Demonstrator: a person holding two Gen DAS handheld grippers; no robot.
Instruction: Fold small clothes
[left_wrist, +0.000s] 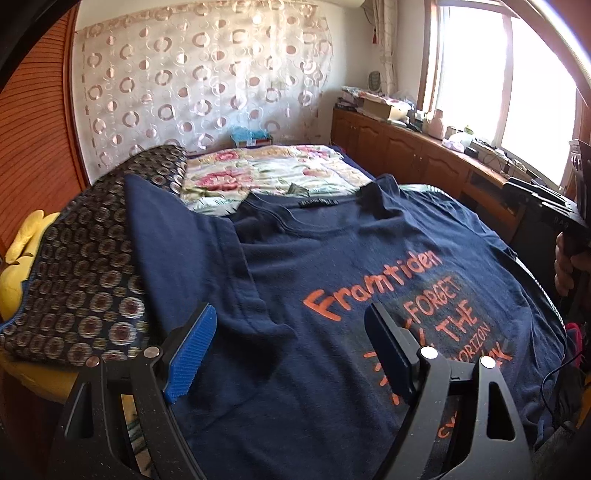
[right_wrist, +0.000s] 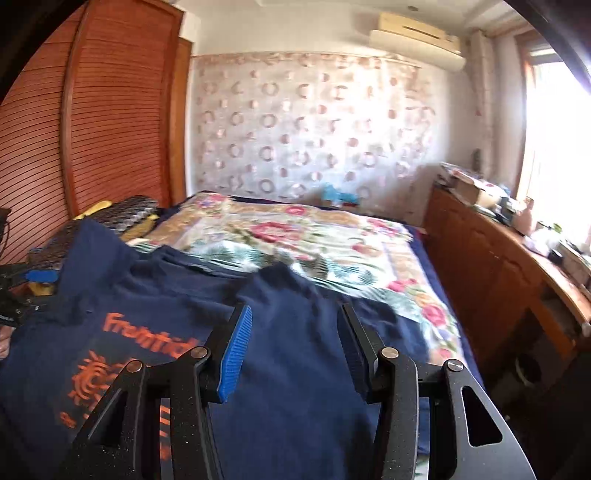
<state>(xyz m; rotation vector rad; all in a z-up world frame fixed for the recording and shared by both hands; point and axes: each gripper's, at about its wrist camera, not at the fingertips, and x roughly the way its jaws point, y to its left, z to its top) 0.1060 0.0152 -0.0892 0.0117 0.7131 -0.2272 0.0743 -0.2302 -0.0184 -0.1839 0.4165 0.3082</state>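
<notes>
A navy T-shirt (left_wrist: 332, 266) with orange lettering lies spread face up on the bed, collar toward the far end. Its left sleeve (left_wrist: 184, 251) drapes over a patterned pillow. My left gripper (left_wrist: 291, 332) is open and empty, hovering over the shirt's lower left part. In the right wrist view the same shirt (right_wrist: 122, 302) shows, with its right sleeve area (right_wrist: 295, 332) between the fingers. My right gripper (right_wrist: 295, 332) is open just above that cloth. The right gripper also shows in the left wrist view (left_wrist: 543, 206), at the far right.
A floral bedspread (left_wrist: 273, 173) covers the far half of the bed. A dark patterned pillow (left_wrist: 85, 280) and a yellow cushion (left_wrist: 14, 280) lie at the left. A wooden cabinet (left_wrist: 406, 147) with clutter runs under the window at the right. A slatted wooden wardrobe (right_wrist: 92, 122) stands left.
</notes>
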